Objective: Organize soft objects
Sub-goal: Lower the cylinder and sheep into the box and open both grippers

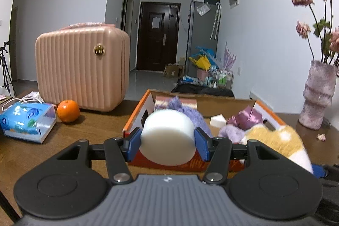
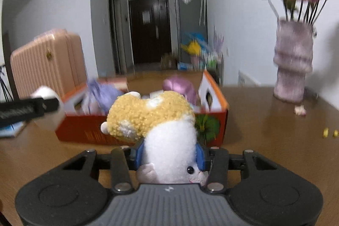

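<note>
The orange box (image 1: 135, 118) on the surface already holds purple yarn (image 1: 191, 113) and other soft pieces. Two remain outside it – a white foam puck (image 1: 168, 137) pinched in the left gripper's (image 1: 167, 141) jaws just before the box, and a plush toy (image 2: 156, 126) squeezed in the right gripper's (image 2: 169, 154).

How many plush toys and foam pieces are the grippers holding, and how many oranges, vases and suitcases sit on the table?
Plush toy, in the right gripper: 1
White foam piece, in the left gripper: 1
Orange: 1
Vase: 1
Pink suitcase: 1
Total: 5
</note>
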The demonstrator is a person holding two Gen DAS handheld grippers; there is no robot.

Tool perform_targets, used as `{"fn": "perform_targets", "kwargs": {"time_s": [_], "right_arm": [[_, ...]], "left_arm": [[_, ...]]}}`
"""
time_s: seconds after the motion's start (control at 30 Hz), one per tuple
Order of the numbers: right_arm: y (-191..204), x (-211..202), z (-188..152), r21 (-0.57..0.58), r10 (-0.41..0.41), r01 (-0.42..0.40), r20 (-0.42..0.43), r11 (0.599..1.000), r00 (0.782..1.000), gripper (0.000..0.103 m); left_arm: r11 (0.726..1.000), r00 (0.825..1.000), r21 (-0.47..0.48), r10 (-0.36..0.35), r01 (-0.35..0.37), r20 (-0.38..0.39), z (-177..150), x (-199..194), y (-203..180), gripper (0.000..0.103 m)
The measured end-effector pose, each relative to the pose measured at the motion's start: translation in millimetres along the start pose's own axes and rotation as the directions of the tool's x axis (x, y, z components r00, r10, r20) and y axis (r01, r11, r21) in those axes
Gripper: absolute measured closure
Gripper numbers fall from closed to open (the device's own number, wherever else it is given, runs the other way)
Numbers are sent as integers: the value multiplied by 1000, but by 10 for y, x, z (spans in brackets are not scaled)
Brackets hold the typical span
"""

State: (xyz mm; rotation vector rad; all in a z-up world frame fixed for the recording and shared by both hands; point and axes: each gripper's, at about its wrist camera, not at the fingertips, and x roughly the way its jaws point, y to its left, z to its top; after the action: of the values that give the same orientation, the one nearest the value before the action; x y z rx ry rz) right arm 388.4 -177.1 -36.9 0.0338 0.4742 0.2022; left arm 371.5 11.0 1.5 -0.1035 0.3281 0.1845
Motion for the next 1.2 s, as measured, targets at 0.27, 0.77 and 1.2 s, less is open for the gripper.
{"fn": "perform_targets", "kwargs": {"time_s": [0.27,0.77,1.2], "right_arm": [[5,1,270,3,4,-5,119,1000,993,58],[-39,883,672,0,18,-18,114,1000,993,52],[-183,897,646,47,-6,-1,144,999,989,0]], "left_arm": [[999,999,-30,-9,10,40,202,194,-70,47],[1000,1000,-23,5,-4,13,371,980,-196,38],[997,999,-56,51,-50,14,398,989,-45,0]]}}
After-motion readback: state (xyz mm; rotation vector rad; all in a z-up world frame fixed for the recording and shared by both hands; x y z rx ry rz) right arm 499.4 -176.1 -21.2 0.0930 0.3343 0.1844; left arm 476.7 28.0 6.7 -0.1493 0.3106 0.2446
